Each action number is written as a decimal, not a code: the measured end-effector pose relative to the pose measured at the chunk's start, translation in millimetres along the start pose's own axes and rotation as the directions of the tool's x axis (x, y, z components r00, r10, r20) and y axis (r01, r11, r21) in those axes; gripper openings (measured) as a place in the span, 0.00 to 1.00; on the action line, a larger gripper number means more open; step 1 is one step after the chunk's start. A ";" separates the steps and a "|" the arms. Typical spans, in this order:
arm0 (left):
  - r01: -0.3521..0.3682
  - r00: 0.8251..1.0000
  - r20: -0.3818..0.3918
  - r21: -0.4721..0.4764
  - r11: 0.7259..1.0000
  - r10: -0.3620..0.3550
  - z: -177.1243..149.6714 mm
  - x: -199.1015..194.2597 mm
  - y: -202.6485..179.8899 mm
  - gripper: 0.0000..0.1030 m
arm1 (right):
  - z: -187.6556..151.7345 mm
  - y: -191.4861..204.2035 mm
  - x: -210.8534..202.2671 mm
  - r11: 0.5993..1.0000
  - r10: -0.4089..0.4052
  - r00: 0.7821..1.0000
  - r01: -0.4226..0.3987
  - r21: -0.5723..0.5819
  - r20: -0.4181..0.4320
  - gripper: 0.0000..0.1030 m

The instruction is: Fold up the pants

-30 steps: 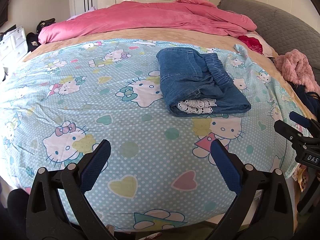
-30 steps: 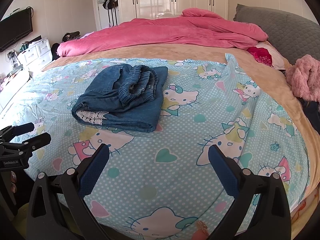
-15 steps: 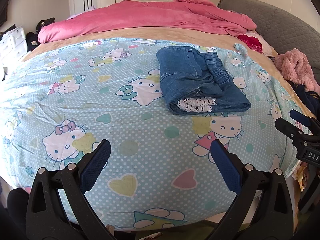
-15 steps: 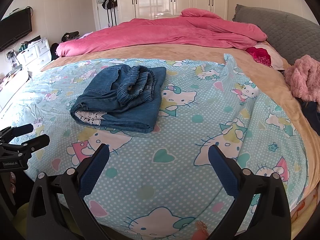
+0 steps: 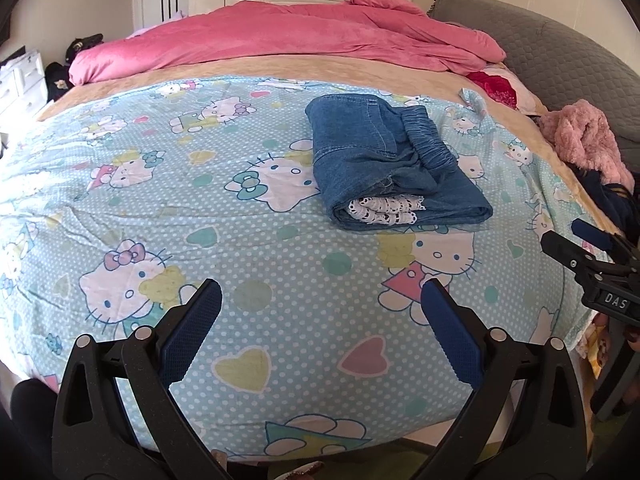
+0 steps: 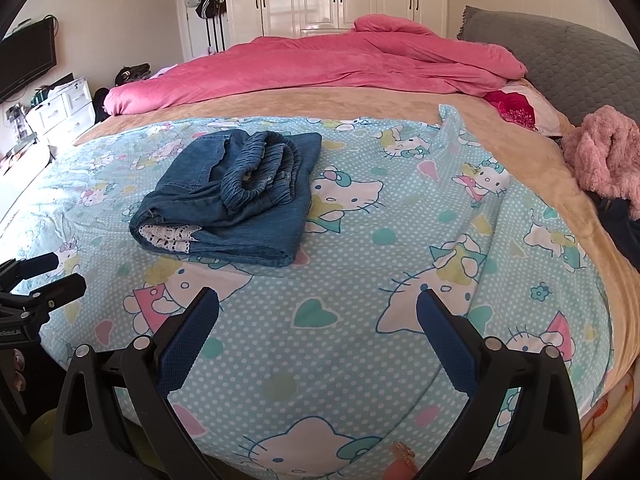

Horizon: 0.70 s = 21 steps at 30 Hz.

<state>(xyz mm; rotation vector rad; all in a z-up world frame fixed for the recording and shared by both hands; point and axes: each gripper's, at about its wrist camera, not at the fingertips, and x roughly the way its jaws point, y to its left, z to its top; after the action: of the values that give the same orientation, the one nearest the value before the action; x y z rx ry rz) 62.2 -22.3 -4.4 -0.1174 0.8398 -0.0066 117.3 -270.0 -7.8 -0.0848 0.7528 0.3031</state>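
Observation:
The blue denim pants (image 5: 390, 168) lie folded into a compact stack on the light blue cartoon-cat sheet (image 5: 256, 272), white lace hem showing at the near end. They also show in the right wrist view (image 6: 236, 196). My left gripper (image 5: 320, 300) is open and empty, held back near the bed's front edge, below and left of the pants. My right gripper (image 6: 318, 306) is open and empty, also near the front edge, to the right of the pants. Each gripper shows at the edge of the other's view: the right one (image 5: 576, 248), the left one (image 6: 52, 280).
A rumpled pink duvet (image 5: 280, 36) lies across the far half of the bed. A grey headboard cushion (image 5: 568, 60) and a fluffy pink garment (image 5: 588, 140) are at the right. White drawers (image 6: 60, 108) stand at the left, wardrobes behind.
Both grippers have drawn back very slightly from the bed; the pants stay folded in place and both grippers stay open.

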 end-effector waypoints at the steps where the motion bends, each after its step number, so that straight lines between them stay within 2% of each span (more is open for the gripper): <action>1: 0.012 1.000 -0.001 -0.006 1.000 -0.012 0.3 0.3 0.9 0.91 | 0.1 -0.5 0.4 1.000 -0.001 1.000 0.001 0.001 0.001 0.96; 3: 0.020 1.000 -0.001 -0.012 1.000 -0.020 0.1 0.5 2.6 0.91 | -0.1 -1.0 1.6 1.000 -0.005 1.000 0.005 0.002 0.000 0.96; 9: -0.083 0.996 -0.019 -0.029 0.996 0.083 0.9 6.4 13.6 0.91 | 0.3 -10.0 10.4 0.999 -0.027 1.000 0.027 0.022 -0.012 0.96; 11: -0.076 0.997 -0.025 -0.041 0.996 0.075 1.7 7.2 22.1 0.91 | 0.9 -16.2 13.8 0.999 -0.041 0.999 0.041 0.032 -0.013 0.96; 14: -0.071 0.997 -0.036 -0.095 0.993 0.068 8.4 7.4 47.0 0.91 | 5.5 -33.8 18.5 0.995 -0.082 0.997 0.082 0.050 -0.008 0.96; 17: -0.141 0.989 -0.066 -0.158 0.977 0.132 22.7 10.1 90.2 0.91 | 19.1 -72.3 24.3 0.983 -0.145 0.989 0.145 0.110 -0.012 0.96; 19: -0.236 0.970 -0.096 -0.184 0.954 0.221 36.2 16.1 128.6 0.91 | 32.2 -110.5 30.7 0.964 -0.211 0.977 0.212 0.163 -0.027 0.96; 20: -0.293 0.955 -0.114 -0.187 0.938 0.275 44.2 21.0 147.7 0.91 | 42.1 -138.3 38.2 0.946 -0.257 0.965 0.262 0.190 -0.049 0.96; 21: -0.359 0.931 -0.139 -0.184 0.915 0.337 55.4 29.7 173.2 0.91 | 50.5 -162.6 46.0 0.927 -0.302 0.951 0.310 0.210 -0.071 0.96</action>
<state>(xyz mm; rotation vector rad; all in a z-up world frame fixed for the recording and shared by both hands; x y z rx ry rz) 116.2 153.8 -8.3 -0.1627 0.9565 0.4160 231.3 -404.6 -7.7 0.0018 0.7935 -0.0811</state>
